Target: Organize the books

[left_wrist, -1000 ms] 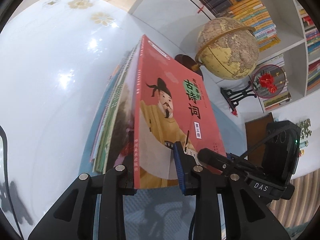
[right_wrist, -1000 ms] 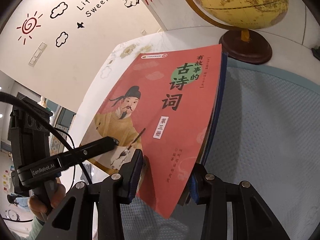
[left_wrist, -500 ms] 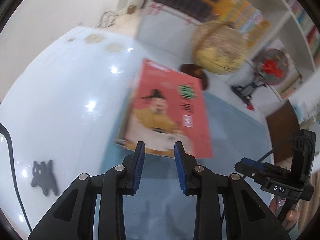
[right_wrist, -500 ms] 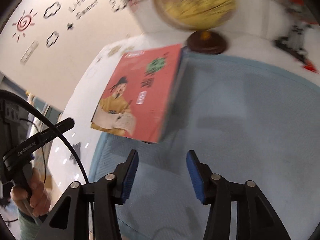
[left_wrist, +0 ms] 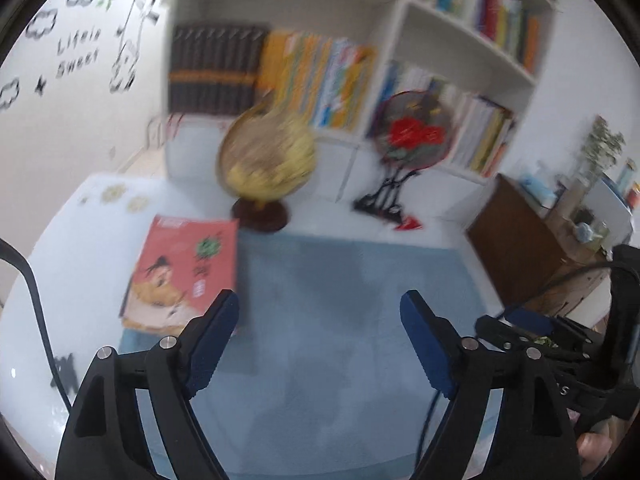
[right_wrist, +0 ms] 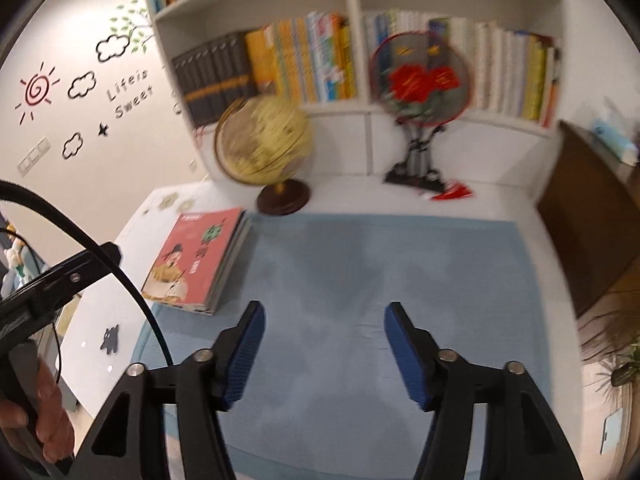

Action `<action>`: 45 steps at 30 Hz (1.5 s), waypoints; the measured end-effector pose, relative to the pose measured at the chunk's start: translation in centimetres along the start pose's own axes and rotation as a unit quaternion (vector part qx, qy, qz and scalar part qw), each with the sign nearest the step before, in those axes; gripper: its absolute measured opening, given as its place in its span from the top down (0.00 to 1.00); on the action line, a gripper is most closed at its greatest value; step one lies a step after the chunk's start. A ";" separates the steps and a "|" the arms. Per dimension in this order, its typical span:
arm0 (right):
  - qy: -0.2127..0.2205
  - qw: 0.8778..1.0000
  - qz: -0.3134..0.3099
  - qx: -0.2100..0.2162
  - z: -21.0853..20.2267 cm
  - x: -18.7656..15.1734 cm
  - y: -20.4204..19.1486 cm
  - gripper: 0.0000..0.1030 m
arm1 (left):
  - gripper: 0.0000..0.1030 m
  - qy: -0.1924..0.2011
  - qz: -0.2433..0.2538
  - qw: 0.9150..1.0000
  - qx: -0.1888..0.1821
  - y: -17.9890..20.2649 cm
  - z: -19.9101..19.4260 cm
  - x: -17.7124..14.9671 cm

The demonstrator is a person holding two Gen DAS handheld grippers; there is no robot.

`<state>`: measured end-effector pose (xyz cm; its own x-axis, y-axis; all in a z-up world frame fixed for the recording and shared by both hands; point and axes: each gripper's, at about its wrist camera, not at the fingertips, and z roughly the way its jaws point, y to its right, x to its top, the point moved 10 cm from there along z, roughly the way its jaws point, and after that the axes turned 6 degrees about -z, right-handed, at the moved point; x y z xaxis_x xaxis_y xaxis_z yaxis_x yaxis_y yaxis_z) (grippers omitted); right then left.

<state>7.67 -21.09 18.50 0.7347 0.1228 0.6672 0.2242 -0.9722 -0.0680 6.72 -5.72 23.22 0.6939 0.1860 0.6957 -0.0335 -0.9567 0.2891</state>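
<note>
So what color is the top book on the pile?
Red-pink, with a man in yellow robes drawn on the top book. The right wrist view shows it best.

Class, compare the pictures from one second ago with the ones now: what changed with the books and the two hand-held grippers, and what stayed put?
Both hand-held grippers, left and right, let go of the red book, opened wide and pulled back over the blue mat. The book stack now lies flat at the mat's left edge. The globe and fan stayed put.
</note>
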 end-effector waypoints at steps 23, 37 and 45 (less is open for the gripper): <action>0.003 1.000 0.022 0.018 -4.6 -2.5 12.2 0.28 | 0.21 -0.028 -0.003 0.996 0.086 13.3 -0.1 -6.7; -0.024 0.999 0.001 0.021 -2.9 -3.6 14.0 0.27 | 0.21 -0.044 -0.009 0.993 0.106 14.2 2.1 -8.2; -0.041 0.999 0.005 0.034 -1.5 -3.9 13.1 0.27 | 0.21 -0.051 -0.013 0.990 0.131 12.7 3.1 -7.8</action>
<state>6.79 -34.60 16.09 0.7859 0.1320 0.6041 0.2578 -0.9579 -0.1261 3.12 -20.04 19.48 0.7619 0.2004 0.6159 0.1633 -0.9797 0.1166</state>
